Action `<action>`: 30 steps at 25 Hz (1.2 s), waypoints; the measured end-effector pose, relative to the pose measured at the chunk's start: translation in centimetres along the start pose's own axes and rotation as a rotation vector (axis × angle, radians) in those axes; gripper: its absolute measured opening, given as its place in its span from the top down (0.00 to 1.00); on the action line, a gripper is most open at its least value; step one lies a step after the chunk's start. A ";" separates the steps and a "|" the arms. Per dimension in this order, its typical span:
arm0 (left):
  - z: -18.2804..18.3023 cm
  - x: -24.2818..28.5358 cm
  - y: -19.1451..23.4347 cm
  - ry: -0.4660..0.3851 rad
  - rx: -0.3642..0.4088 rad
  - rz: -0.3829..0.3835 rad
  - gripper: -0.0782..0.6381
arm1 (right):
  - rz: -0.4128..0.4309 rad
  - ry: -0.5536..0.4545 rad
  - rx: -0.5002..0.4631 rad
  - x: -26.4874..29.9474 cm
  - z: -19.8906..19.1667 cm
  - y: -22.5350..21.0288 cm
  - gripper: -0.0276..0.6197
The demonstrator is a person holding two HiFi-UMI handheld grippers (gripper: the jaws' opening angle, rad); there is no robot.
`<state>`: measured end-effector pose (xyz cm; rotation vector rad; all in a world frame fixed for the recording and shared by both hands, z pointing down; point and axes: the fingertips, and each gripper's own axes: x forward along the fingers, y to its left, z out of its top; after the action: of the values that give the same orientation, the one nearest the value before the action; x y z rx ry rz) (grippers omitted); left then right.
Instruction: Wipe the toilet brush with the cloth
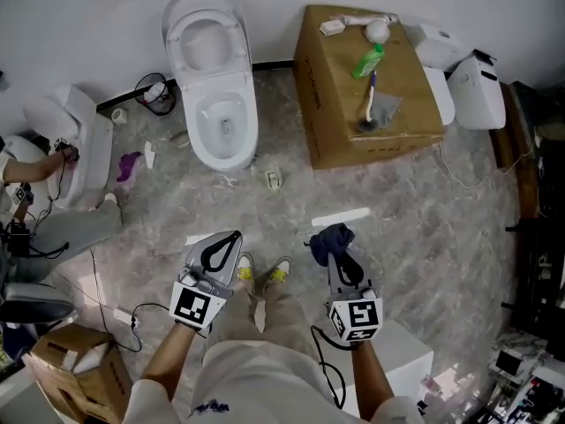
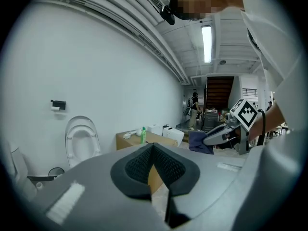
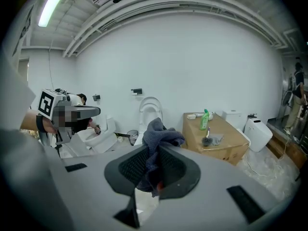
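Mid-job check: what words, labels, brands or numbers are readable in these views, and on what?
No text reads clearly in any view.
The green bottle on the cardboard box: label too small to read.
The print on the person's shirt: blurred, unreadable.
The cubes on the left gripper and right gripper: square markers only, no letters or numbers.
The cloth in the right gripper: no tag or print visible.
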<state>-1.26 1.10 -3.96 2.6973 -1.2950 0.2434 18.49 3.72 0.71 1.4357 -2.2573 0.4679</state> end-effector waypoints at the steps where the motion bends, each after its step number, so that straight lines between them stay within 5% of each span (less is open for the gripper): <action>1: -0.5 0.5 0.3 -0.002 -0.012 0.008 0.90 | 0.002 0.000 0.006 0.7 -0.4 -0.4 0.87; 5: -3.7 1.9 1.7 0.027 -0.064 0.054 0.90 | 0.077 0.019 0.080 5.0 -2.5 0.3 0.87; 13: -12.1 6.0 3.3 0.071 -0.061 0.092 0.90 | 0.171 0.016 0.040 12.7 -6.6 0.7 0.87; 20: -21.1 8.1 6.9 0.082 -0.102 0.176 0.90 | 0.151 0.028 0.059 19.2 -12.6 0.0 0.87; 30: -31.6 13.5 9.5 0.069 -0.080 0.111 0.90 | 0.057 -0.007 0.035 28.7 -20.3 -2.8 0.87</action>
<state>-3.09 -8.92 30.25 2.5317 -1.4049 0.2883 13.71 -9.50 33.01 1.3958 -2.3115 0.5234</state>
